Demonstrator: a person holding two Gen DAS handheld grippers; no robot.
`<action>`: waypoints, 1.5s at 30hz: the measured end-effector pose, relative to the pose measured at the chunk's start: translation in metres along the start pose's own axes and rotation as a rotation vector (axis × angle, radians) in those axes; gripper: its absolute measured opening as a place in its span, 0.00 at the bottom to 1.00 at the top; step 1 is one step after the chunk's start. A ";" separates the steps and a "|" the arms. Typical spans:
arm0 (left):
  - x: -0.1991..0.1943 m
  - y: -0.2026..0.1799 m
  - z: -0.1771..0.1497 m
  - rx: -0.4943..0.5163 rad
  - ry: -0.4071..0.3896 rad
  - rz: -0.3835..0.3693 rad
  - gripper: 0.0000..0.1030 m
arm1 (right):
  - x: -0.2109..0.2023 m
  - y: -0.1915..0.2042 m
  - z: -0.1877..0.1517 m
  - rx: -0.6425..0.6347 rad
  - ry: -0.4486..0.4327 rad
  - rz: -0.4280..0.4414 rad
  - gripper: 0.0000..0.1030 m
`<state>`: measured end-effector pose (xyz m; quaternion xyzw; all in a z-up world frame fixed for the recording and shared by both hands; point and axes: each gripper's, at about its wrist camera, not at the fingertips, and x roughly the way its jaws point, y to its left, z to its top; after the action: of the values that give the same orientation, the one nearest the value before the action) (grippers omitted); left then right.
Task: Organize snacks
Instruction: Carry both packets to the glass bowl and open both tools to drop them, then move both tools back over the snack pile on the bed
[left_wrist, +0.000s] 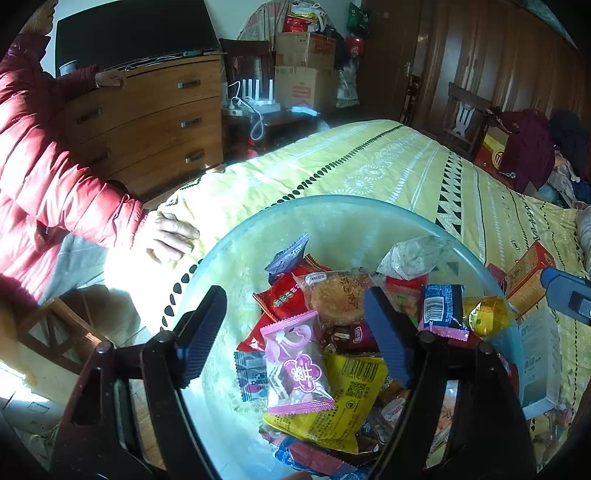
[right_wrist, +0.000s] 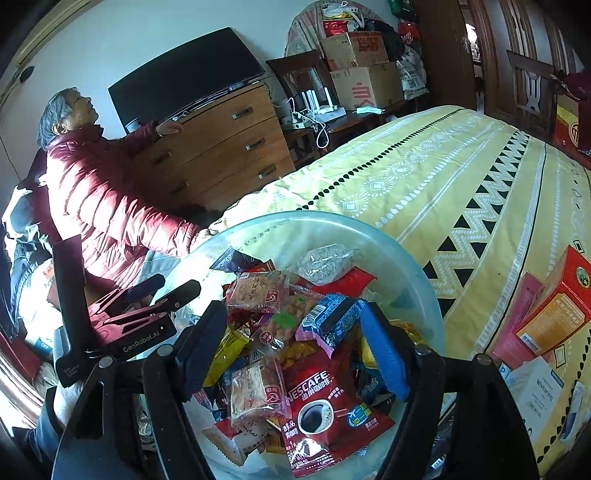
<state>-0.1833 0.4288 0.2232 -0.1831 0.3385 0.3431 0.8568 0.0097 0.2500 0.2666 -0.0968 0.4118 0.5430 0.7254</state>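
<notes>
A clear round bowl (left_wrist: 332, 201) (right_wrist: 314, 218) full of wrapped snacks sits on a yellow patterned quilt (left_wrist: 369, 166). My left gripper (left_wrist: 293, 299) hangs open over the pile, and its pads touch nothing. Between and below its fingers lie a pink packet (left_wrist: 295, 369), a yellow packet (left_wrist: 347, 406) and a round cake in clear wrap (left_wrist: 334, 295). My right gripper (right_wrist: 293, 314) is open too, above a red Nescafe sachet (right_wrist: 317, 398) and a blue packet (right_wrist: 332, 321). The right wrist view also shows the left gripper (right_wrist: 147, 306) at the bowl's left edge.
A person in a red padded jacket (right_wrist: 103, 199) leans at the left, one hand (left_wrist: 170, 236) on the quilt near the bowl. An orange box (right_wrist: 554, 306) and other cartons lie on the quilt to the right. A wooden dresser (left_wrist: 147, 118) stands behind.
</notes>
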 end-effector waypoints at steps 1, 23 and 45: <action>0.000 0.000 0.000 0.001 0.000 0.002 0.77 | 0.000 0.000 0.000 0.000 0.001 0.000 0.78; -0.017 -0.017 -0.020 -0.001 -0.016 -0.075 0.94 | -0.076 -0.009 -0.100 -0.056 -0.071 -0.180 0.91; -0.089 -0.241 -0.156 0.453 0.147 -0.644 1.00 | -0.214 -0.152 -0.418 0.472 0.156 -0.501 0.93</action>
<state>-0.1304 0.1341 0.1961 -0.1104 0.3914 -0.0402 0.9127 -0.0793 -0.2063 0.1017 -0.0655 0.5436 0.2289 0.8049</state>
